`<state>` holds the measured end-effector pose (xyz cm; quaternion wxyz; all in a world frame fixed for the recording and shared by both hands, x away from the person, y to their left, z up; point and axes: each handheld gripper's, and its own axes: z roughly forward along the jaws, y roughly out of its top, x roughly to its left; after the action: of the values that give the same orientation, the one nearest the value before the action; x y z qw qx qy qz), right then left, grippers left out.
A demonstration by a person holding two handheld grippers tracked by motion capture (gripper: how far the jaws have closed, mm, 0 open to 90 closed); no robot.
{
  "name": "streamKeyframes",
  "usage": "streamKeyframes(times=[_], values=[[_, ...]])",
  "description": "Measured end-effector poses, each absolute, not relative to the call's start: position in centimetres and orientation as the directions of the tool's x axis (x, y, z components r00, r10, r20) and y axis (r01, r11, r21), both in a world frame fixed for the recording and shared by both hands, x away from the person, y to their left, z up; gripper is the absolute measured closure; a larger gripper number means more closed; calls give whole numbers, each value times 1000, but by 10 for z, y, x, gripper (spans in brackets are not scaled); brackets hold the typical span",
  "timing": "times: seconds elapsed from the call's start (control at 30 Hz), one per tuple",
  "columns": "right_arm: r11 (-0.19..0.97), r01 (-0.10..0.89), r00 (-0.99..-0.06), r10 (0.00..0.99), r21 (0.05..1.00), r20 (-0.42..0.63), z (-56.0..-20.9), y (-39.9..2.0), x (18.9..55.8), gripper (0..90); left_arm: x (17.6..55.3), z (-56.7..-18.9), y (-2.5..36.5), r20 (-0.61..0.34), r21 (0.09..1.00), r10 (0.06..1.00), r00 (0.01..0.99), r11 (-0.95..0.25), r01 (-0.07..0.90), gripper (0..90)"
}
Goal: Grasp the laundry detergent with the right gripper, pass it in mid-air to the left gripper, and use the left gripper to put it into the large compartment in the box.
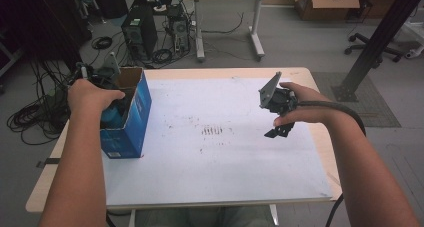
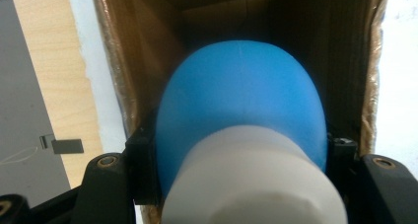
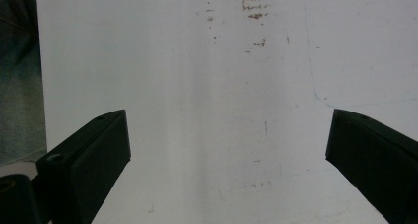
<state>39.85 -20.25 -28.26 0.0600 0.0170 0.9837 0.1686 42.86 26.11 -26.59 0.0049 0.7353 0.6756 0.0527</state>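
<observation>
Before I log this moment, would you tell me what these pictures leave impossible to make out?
- Floor of the blue box: in the left gripper view, the blue-and-white object blocks it.
- Left gripper: in the high view, the hand and box wall cover its tips.
- The object's white end: cut by the left gripper view's bottom edge.
- Brown marks on the white sheet: too small to identify.

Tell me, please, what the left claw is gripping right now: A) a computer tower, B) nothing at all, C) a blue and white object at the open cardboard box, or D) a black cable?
C: in the left gripper view the left claw is clamped on the blue and white object, inside the mouth of the box.
</observation>
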Motion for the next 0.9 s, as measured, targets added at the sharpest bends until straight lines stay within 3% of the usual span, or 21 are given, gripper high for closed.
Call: streamKeyframes(times=[0.9], values=[[940, 19, -992, 59, 340, -108, -286, -203, 399, 33, 431, -284, 262, 60, 72, 994, 94, -98, 993, 376]])
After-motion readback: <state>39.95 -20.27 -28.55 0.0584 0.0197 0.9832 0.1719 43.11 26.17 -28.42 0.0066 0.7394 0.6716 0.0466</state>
